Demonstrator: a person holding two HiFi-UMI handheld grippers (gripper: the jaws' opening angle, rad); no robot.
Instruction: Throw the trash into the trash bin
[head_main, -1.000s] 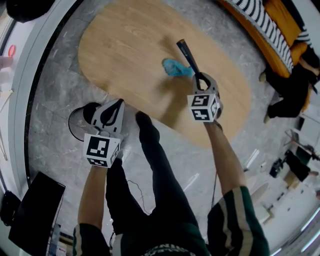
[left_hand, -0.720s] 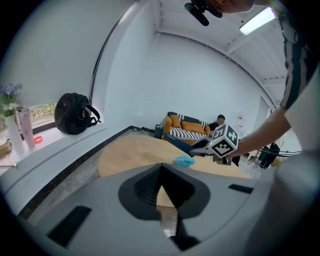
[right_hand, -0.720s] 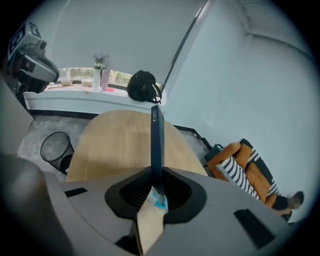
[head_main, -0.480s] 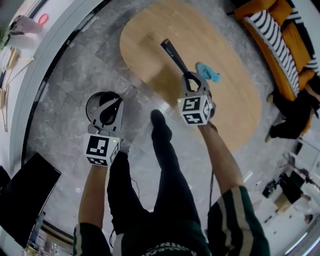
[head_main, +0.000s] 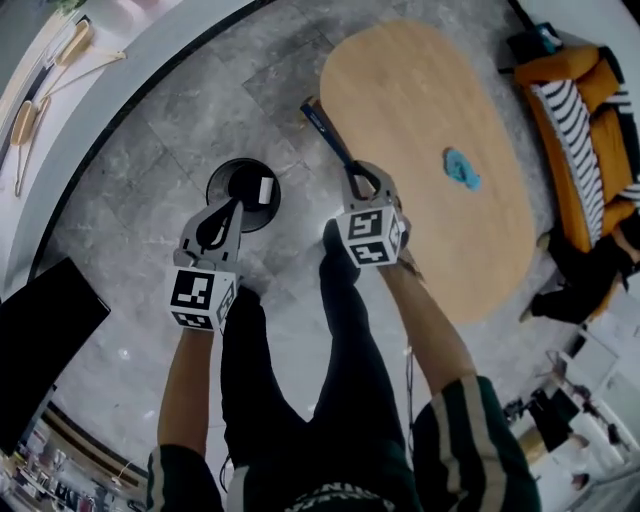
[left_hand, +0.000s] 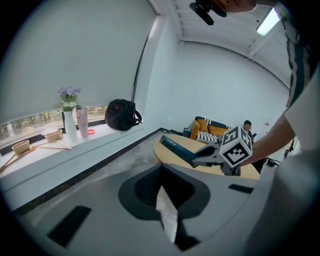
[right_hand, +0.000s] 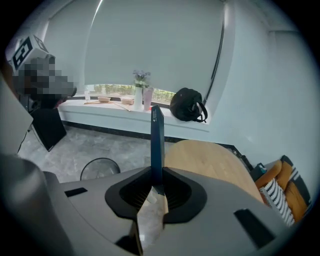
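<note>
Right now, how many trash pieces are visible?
3: a white scrap in the left gripper, a dark blue stick in the right gripper, a blue wad on the table. The bin may hide more.

Open floor (head_main: 150, 180) rings trash bin (head_main: 211, 189); table (head_main: 420, 120) beside.

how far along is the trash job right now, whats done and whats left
Done: nothing can be confirmed inside the trash bin. In hand: the left gripper is shut on a white scrap near the bin, and the right gripper is shut on a dark blue strip. Left: drop both in, then fetch the blue crumpled piece lying on the wooden table.
</note>
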